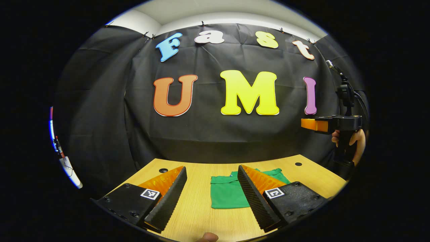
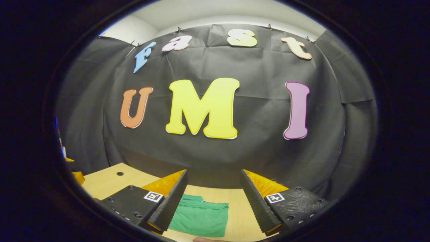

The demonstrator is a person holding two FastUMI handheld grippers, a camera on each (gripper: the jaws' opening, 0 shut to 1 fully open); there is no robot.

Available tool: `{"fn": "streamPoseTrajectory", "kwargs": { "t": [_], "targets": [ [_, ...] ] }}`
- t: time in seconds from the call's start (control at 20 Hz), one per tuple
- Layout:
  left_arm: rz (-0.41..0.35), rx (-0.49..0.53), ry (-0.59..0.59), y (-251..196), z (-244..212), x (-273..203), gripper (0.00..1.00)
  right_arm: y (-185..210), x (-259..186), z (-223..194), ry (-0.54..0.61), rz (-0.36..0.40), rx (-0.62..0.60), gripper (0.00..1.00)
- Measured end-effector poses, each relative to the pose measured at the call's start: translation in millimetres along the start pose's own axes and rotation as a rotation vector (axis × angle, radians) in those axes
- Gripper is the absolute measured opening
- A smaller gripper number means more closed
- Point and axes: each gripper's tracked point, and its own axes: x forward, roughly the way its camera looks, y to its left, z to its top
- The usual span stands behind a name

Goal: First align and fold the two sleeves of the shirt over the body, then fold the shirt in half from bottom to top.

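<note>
Here, folded green shirt [image 1: 226,193] flat on table [image 1: 201,215] — left gripper [image 1: 212,198], right gripper [image 2: 213,203] both spread, raised above it.

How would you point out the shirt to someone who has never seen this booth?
Start at the light wooden table in front of the black cloth wall. On it, toward the back edge, lies the green shirt, already folded into a compact rectangle. It is the one piece of cloth on the tabletop, bright green against the pale wood, and neither set of tongs is touching it.
</note>
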Motion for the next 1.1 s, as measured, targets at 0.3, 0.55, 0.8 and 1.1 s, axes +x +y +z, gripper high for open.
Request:
{"fn": "streamPoseTrajectory", "kwargs": {
  "t": [0.3, 0.55, 0.8, 1.1],
  "targets": [
    [-0.03, 0.029, 0.029, -19.1, -11.8, -3.7, 0.98, -24.6, -38.7, -25.0, 0.065, -0.027, -0.02, 0.95],
    [-0.042, 0.063, -0.016, -33.6, -7.7, -33.3, 0.98, -35.2, -110.3, -40.5, 0.036, -0.029, 0.003, 0.95],
    [-0.056, 0.074, -0.022, -50.3, -21.7, -87.1, 0.98, -39.3, -185.8, -74.6, 0.015, -0.049, -0.034, 0.97],
    [-0.056, 0.066, -0.023, -57.5, -36.3, -153.4, 0.98, -33.3, -276.7, -110.6, -0.003, -0.055, -0.054, 0.97]
  ]
}}
